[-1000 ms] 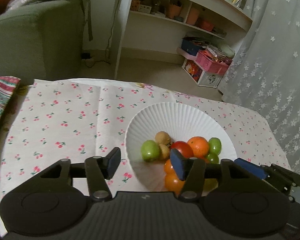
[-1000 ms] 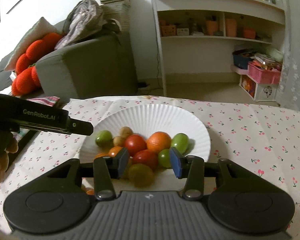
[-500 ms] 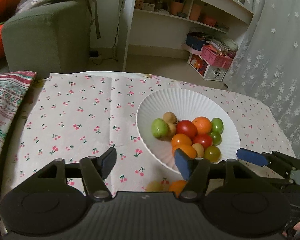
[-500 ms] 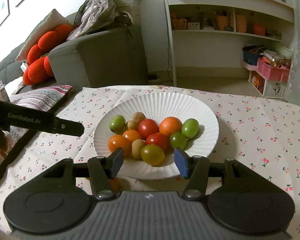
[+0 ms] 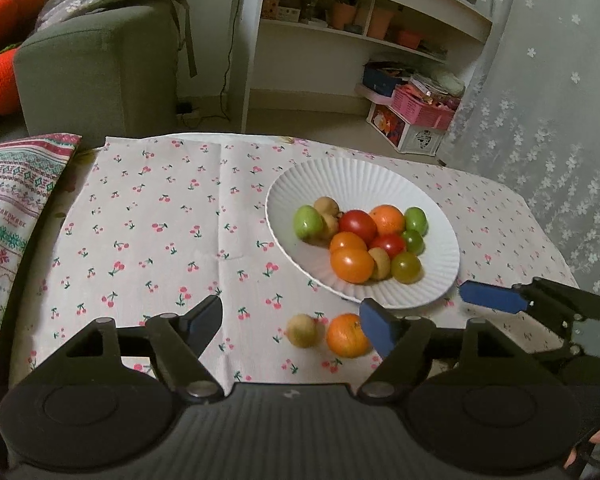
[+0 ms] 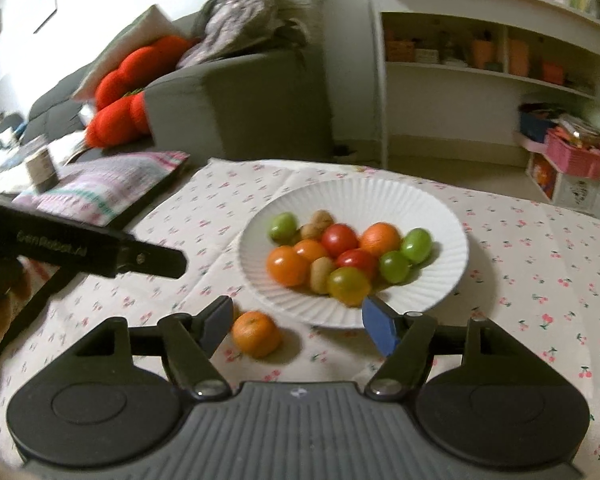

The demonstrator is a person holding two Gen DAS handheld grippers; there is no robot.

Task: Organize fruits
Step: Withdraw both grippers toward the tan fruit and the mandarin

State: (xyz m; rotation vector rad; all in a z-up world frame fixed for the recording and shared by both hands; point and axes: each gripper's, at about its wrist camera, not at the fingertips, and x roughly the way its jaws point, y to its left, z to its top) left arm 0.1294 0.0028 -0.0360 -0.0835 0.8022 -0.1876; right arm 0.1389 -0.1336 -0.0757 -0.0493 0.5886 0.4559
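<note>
The right wrist view is smearing with motion blur, softening the fruit skins and the lettering on the left gripper's arm crossing its left edge. In that view the small brown fruit on the cloth is hiding almost wholly behind the right gripper's (image 6: 296, 322) left finger, and the mandarin (image 6: 257, 333) is sitting in the open gap between the widely parted fingers, nearer the left one, touching neither. The left gripper (image 5: 290, 322) is likewise hanging wide and holding nothing above the cherry-print tablecloth (image 5: 152, 232). In its view the mandarin (image 5: 347, 335) is lying just left of the blue pad of its right finger, its right edge partly covered by that finger, with the small brown fruit (image 5: 302, 330) just beside it on the left. Both loose fruits are resting on the cloth just off the near rim of the white ribbed plate (image 5: 356, 172), which is sitting right of centre on the table. The plate is carrying a tight cluster: a green fruit (image 5: 308, 222) at far left, red tomatoes (image 5: 357, 225), an orange (image 5: 387, 219), orange tomatoes (image 5: 352, 265), more green ones at the right and brown ones between; several are overlapping, so a firm count is not possible. The right gripper's blue-tipped finger is poking into the left view at right, near the plate's near-right rim.
</note>
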